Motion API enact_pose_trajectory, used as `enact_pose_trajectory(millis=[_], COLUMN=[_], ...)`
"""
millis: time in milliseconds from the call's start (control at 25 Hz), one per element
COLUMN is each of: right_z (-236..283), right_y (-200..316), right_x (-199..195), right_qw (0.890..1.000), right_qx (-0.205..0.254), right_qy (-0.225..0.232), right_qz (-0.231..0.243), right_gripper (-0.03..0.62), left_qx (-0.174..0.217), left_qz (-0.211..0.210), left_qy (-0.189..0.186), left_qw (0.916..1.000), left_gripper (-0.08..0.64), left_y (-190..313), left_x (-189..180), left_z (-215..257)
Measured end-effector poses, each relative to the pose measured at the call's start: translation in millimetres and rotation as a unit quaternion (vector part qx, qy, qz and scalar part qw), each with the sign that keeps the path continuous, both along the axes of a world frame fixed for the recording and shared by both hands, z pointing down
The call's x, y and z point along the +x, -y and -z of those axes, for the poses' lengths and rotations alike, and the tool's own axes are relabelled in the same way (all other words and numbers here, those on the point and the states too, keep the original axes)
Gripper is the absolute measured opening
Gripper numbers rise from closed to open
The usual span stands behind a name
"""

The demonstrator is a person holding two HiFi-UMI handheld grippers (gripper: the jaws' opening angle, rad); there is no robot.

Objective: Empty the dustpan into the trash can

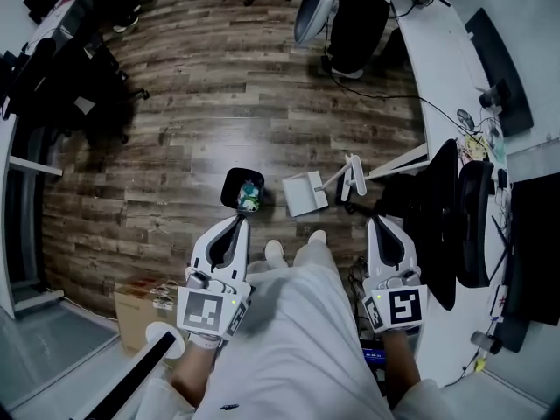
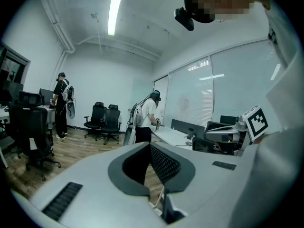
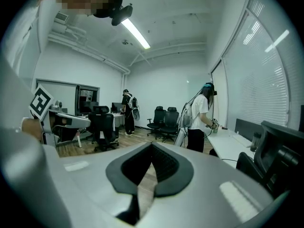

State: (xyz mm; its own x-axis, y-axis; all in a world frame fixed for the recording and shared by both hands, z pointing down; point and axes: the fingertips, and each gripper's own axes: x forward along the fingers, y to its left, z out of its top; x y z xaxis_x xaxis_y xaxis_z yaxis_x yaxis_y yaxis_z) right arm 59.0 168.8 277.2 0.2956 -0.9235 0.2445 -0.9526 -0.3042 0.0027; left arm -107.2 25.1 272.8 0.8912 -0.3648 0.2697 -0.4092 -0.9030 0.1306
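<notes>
Low in the frame, the left hand-held gripper (image 1: 240,222) and the right hand-held gripper (image 1: 375,222) are both clenched on nothing. Just beyond, mid-frame, the white dustpan (image 1: 304,192) rests on the wooden floor (image 1: 219,103), right of the black trash can (image 1: 242,189).

Ahead: bare wood floor (image 1: 219,103) lies open beyond trash can (image 1: 243,189) and dustpan (image 1: 305,192).
Right: office chair (image 1: 444,208) and desk (image 1: 437,42) crowd close.
Left: cardboard box (image 1: 136,304) nearby.
</notes>
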Motion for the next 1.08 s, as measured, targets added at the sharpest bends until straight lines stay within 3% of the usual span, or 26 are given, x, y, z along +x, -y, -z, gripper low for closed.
enact_pose_trajectory(millis=[1080], right_z=[-9.5], right_y=[10.1], right_x=[-6.0], right_qw=[1.0], right_qx=[-0.018], right_qy=[-0.007], right_qz=[0.008], right_gripper=[0.011], left_qx=[0.003], left_qz=[-0.004], left_qy=[-0.005], left_qw=[1.0], left_gripper=[0.006], left_y=[1.7], left_x=[-0.7], left_z=[0.7])
